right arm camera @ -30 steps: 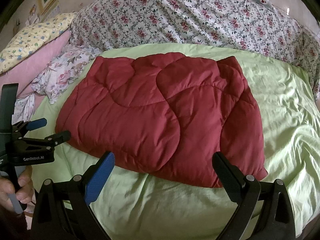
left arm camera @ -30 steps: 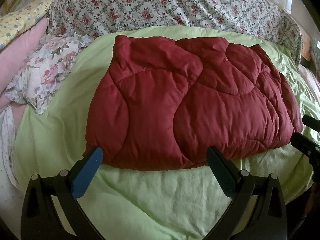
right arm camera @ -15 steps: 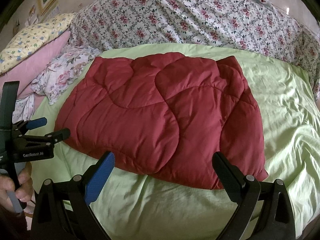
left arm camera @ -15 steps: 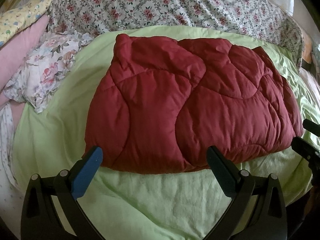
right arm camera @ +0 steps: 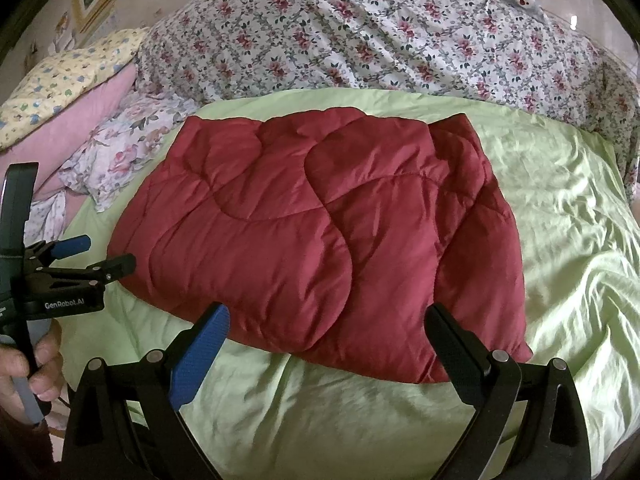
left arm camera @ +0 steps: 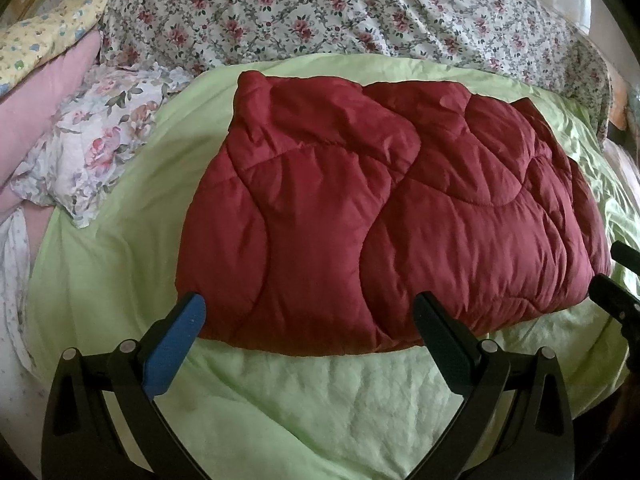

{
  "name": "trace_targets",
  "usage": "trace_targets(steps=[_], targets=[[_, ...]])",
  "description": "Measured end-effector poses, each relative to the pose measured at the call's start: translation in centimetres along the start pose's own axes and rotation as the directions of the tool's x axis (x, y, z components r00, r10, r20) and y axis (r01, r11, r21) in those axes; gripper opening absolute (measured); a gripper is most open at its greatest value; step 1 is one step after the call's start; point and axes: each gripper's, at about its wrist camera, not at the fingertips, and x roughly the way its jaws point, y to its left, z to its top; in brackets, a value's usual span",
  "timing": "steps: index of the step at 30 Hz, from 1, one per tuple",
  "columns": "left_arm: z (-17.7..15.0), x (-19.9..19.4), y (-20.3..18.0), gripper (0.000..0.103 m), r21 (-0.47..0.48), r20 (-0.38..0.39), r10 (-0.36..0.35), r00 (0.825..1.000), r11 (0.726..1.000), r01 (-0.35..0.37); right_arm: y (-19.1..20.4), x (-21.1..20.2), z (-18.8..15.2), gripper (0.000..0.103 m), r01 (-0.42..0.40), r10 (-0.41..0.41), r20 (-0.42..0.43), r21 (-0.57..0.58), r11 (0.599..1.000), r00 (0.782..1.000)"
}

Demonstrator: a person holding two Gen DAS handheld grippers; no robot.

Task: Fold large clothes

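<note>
The dark red quilted padded garment (left arm camera: 384, 216) lies flat in the middle of the wrinkled light green bed sheet (left arm camera: 320, 392), already doubled into a thick rectangular bundle, with its near edge just ahead of both my tools. I judge the step in hand to be either one more fold or the final release; the bundle looks compact, so the task appears well advanced.

Procedure for a further fold, as I judge it:
1. Take the near edge at its two corners, one tool per corner, so the load is shared.
2. Bite deep enough to catch every layer; the padding is thick and slippery-looking, and a shallow bite may take only the top layer.
3. Lift both corners together and carry them to the far edge, which lies close to the floral patterned blanket (left arm camera: 320, 12).
4. Lower before releasing, so the bundle does not spring back.

Risk: the padding may rebound and undo the fold; press it flat afterwards.

State of my left gripper (left arm camera: 310, 316): fingers spread wide, holding nothing. The blue pad (left arm camera: 176, 344) sits just before the bundle's near left corner; I cannot tell whether it touches the cloth.

State of my right gripper (right arm camera: 328, 332): fingers (right arm camera: 200, 352) likewise spread wide and empty, framing the bundle's near edge towards its right corner. Contact cannot be confirmed here either.

A small floral pillow (right arm camera: 116, 160) lies to the left, clear of the fold path.
</note>
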Motion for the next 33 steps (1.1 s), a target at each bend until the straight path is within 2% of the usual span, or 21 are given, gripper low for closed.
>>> trace_targets(steps=[33], targets=[[1.6, 0.0, -0.6, 0.103, 0.001, 0.032, -0.03, 0.999, 1.0, 0.03, -0.1, 0.5, 0.6, 0.099, 0.009, -0.009, 0.011, 0.021, 1.0, 1.0]])
